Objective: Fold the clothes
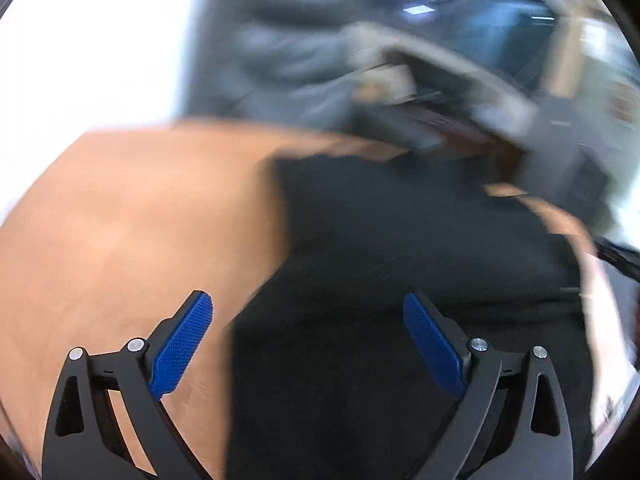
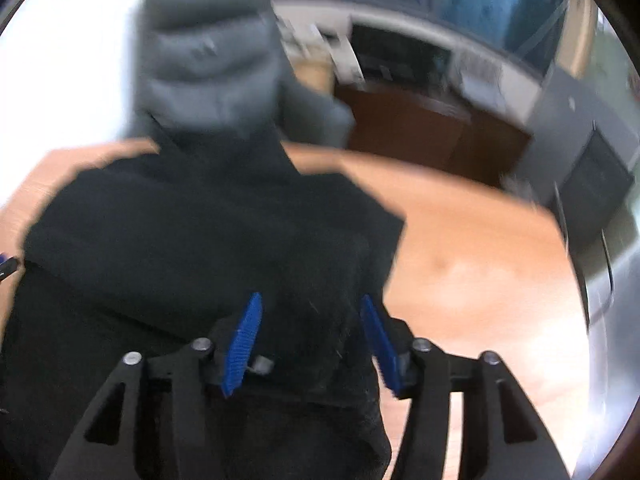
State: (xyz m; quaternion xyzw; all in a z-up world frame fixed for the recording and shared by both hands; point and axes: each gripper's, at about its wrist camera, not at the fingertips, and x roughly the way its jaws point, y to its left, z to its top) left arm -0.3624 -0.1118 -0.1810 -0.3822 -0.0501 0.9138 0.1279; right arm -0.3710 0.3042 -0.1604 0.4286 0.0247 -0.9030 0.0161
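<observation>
A black garment (image 1: 400,264) lies folded on a wooden table (image 1: 132,232), and both views are blurred. My left gripper (image 1: 307,298) hovers open over the garment's left edge; its left pad is above bare wood, its right pad above the cloth. In the right wrist view the same black garment (image 2: 208,232) fills the left and middle. My right gripper (image 2: 311,298) stands open just above its right part. Black cloth shows in the gap between the blue pads (image 2: 244,340), which do not press on it.
A grey padded thing (image 2: 208,68), perhaps a chair back or a quilted jacket, stands at the table's far edge behind the garment. Bare wood (image 2: 480,272) stretches to the right of the garment. Dark cabinets (image 2: 420,128) and a counter lie beyond the table.
</observation>
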